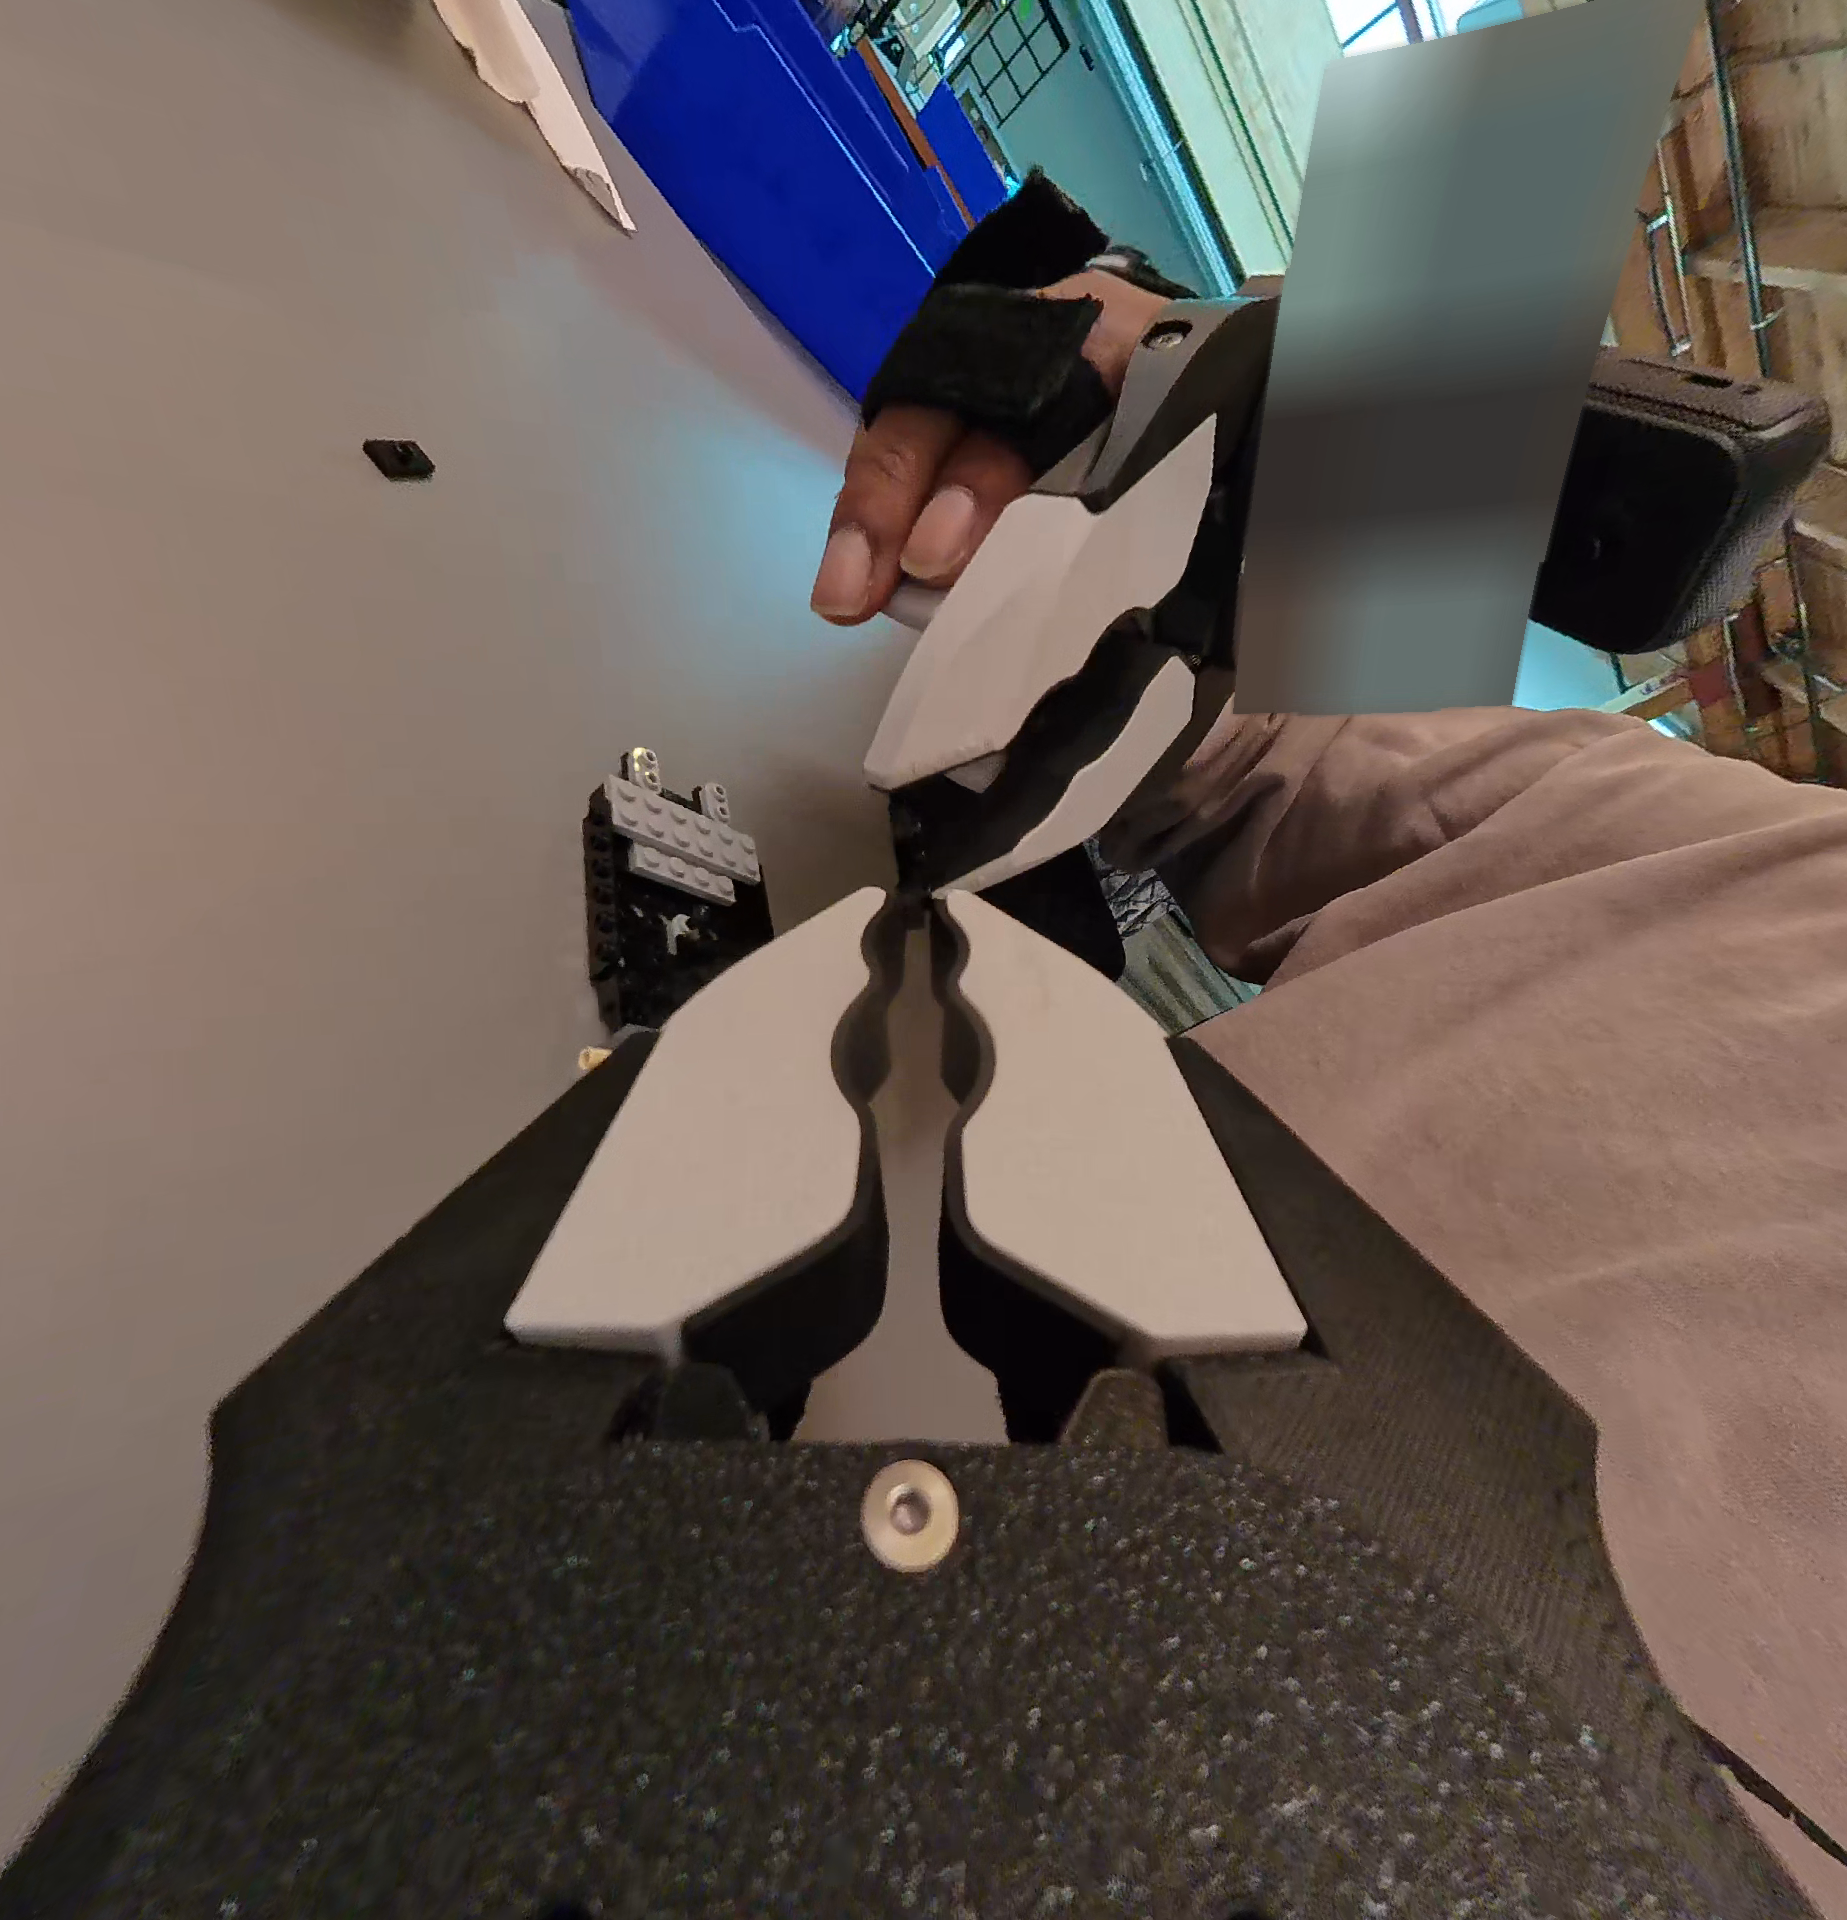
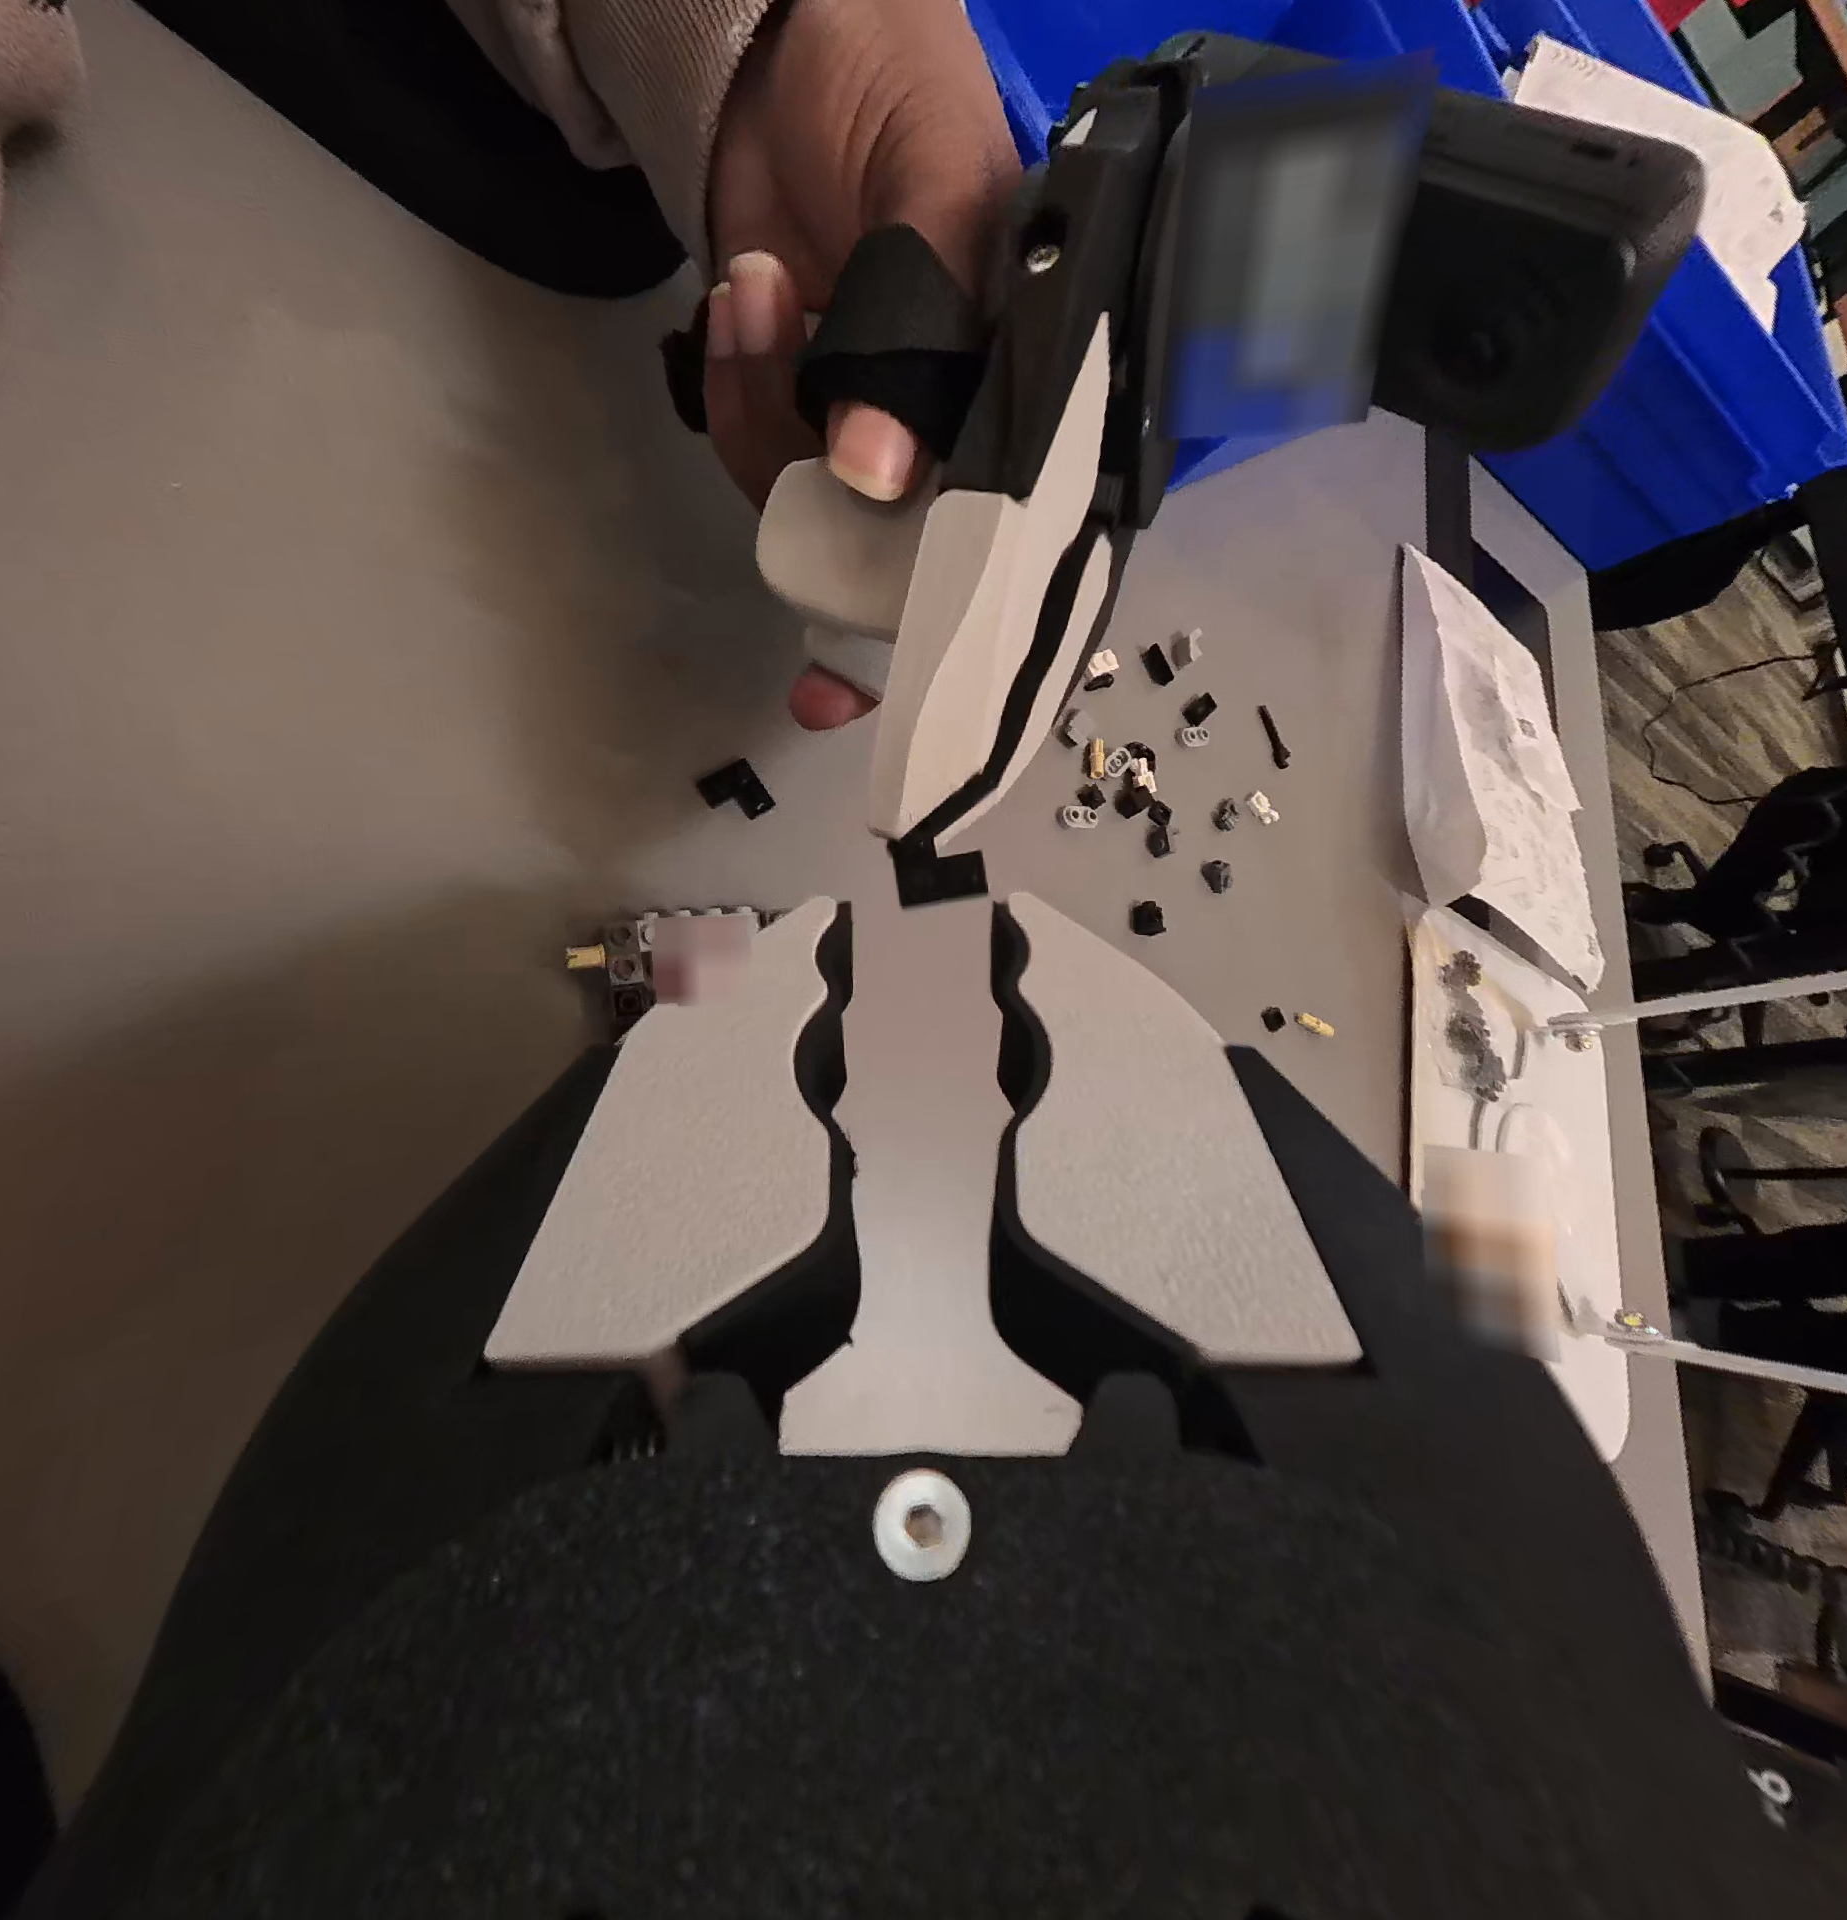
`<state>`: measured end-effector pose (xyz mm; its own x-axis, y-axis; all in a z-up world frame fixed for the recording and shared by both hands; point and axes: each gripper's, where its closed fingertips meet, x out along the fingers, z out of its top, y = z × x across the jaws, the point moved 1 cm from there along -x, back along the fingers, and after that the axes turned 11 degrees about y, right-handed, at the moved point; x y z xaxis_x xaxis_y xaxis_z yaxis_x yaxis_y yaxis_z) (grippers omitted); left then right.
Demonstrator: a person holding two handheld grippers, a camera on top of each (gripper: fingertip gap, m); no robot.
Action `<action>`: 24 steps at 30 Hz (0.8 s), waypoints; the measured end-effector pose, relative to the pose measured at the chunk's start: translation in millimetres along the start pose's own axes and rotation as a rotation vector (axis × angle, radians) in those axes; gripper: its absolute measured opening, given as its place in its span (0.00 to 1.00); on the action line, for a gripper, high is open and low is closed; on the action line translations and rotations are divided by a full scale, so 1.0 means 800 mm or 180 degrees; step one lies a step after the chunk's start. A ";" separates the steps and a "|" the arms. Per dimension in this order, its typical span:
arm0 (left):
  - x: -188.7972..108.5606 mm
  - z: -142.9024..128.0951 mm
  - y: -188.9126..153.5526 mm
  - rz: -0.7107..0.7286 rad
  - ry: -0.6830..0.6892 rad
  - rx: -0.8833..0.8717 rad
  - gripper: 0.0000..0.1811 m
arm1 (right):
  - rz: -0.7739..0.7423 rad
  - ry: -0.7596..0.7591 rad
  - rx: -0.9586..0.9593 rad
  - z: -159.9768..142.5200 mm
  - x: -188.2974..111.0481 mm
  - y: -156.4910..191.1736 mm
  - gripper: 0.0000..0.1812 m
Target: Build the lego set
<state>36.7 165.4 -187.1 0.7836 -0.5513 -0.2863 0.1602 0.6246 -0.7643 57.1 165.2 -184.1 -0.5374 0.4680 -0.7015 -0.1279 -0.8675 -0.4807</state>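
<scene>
In the left wrist view, the left gripper (image 1: pixel 910 906) is almost fully closed. Its tips pinch a small black L-shaped lego piece (image 1: pixel 911 847), which is hard to see here. The right gripper (image 1: pixel 919 831) comes in from ahead and to the right, and its tips meet the left one's tips at the piece. A hand (image 1: pixel 919 488) with a black strap holds it. Ahead and to the left, a black and grey lego build (image 1: pixel 670 894) sits on the grey table (image 1: pixel 223 727). Farther off on the left lies one tiny black brick (image 1: pixel 397 457).

In the right wrist view, the right gripper (image 2: pixel 919 914) has its two fingers wide apart and holds nothing. The left gripper (image 2: pixel 914 831) reaches down from above and holds the small black L-shaped lego piece (image 2: pixel 934 871) just in front of the open tips. The lego build (image 2: pixel 628 961) peeks out beside the left finger. A pile of small loose lego bits (image 2: pixel 1137 769) lies ahead on the right, and another black L-shaped brick (image 2: pixel 737 792) lies ahead on the left.
</scene>
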 end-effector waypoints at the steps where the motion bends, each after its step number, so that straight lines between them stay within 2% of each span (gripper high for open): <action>1: 0.000 0.000 0.001 0.0002 0.0001 -0.0004 0.03 | -0.0018 0.0005 -0.0001 -0.001 0.000 0.000 0.15; 6: 0.004 -0.002 0.001 -0.0021 0.0037 -0.0022 0.03 | -0.0019 0.0033 -0.0089 0.002 0.003 0.003 0.14; 10: 0.006 -0.004 0.003 -0.0014 0.0069 -0.0050 0.03 | -0.0008 0.0046 -0.0138 0.003 0.007 0.002 0.09; 14: 0.006 -0.003 0.007 0.0072 0.0044 -0.0037 0.03 | 0.0109 0.0063 -0.0097 -0.001 0.010 0.000 0.09; 16: 0.004 -0.002 0.013 0.0238 0.0045 0.0051 0.04 | 0.0236 0.0073 -0.0017 -0.007 0.012 0.000 0.09; 18: -0.001 -0.004 0.025 0.0557 0.0140 0.0195 0.11 | 0.0496 0.0171 0.0109 -0.021 0.019 0.005 0.09; 21: -0.008 -0.012 0.044 0.1027 0.0368 0.0455 0.12 | 0.0892 0.0292 0.0272 -0.039 0.033 0.021 0.09; 24: -0.005 -0.024 0.054 0.1270 0.0605 0.0629 0.12 | 0.1146 0.0374 0.0332 -0.048 0.048 0.032 0.09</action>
<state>28.9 184.0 -230.6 0.6865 -0.3271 -0.6494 -0.0052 0.8909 -0.4542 65.1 167.5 -243.1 -0.4650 0.1416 -0.8739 -0.0359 -0.9893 -0.1412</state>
